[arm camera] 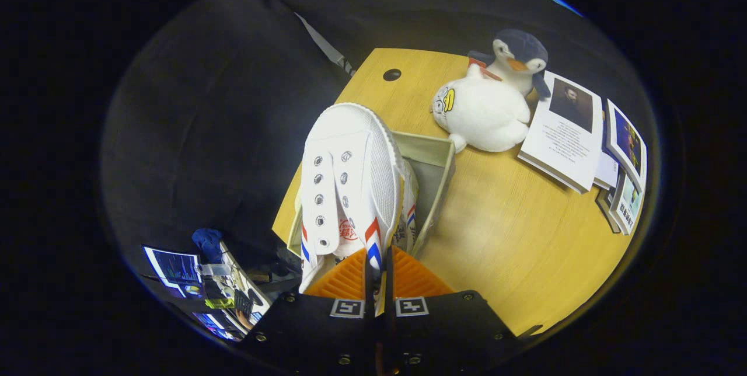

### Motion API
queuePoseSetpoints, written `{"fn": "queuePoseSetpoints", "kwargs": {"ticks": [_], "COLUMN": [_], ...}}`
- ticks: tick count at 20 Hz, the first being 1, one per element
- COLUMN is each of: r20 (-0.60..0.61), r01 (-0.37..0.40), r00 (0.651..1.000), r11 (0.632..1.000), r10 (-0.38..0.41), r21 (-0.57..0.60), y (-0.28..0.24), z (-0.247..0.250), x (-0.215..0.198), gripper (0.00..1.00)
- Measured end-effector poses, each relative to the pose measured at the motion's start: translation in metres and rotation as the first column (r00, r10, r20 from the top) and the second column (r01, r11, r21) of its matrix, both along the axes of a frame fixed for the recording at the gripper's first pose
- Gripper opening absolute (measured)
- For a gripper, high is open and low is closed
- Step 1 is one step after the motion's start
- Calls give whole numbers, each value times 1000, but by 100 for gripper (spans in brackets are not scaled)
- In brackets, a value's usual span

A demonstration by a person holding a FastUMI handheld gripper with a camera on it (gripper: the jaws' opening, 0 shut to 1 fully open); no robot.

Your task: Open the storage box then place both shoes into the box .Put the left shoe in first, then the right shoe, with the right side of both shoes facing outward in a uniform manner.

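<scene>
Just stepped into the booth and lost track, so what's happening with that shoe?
A hand-held gripper is clamped on the side wall of a white sneaker, holding it over an open storage box on the wooden table. Another shoe seems to sit in the box beside it. Plush toys and books lie beyond the box.

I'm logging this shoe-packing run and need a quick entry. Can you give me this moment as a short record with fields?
gripper: fingers shut on the white shoe, pinching its side wall
shoe: held above the open box, toe pointing away from the fingers
second shoe: partly seen behind the first, at the box
table: wooden
beyond the box: white plush toy, penguin toy
beside the toys: books
</scene>
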State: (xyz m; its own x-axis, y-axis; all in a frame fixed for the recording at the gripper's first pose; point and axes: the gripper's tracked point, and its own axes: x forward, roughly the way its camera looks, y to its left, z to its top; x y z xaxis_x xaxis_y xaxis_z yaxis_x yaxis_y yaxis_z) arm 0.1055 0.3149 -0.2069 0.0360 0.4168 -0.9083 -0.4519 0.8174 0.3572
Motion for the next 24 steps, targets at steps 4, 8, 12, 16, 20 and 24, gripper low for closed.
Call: {"fn": "queuePoseSetpoints", "kwargs": {"ticks": [4, 8, 12, 16, 20, 24], "r20": [-3, 26, 89, 165, 208, 315], "r01": [-33, -75, -83, -65, -7, 83], "r00": [999, 997, 993, 985, 978, 941], "r11": [999, 996, 996, 997, 995, 988], "r10": [33, 77, 81, 56, -13, -122], "r21": [-20, -52, 18, 47, 96, 134], "y": [15, 23, 36, 24, -7, -54], "z": [-9, -17, -6, 28, 55, 85], "x": [-1, 2, 6, 17, 21, 27], "gripper": [5, 5, 59, 99, 99, 99]}}
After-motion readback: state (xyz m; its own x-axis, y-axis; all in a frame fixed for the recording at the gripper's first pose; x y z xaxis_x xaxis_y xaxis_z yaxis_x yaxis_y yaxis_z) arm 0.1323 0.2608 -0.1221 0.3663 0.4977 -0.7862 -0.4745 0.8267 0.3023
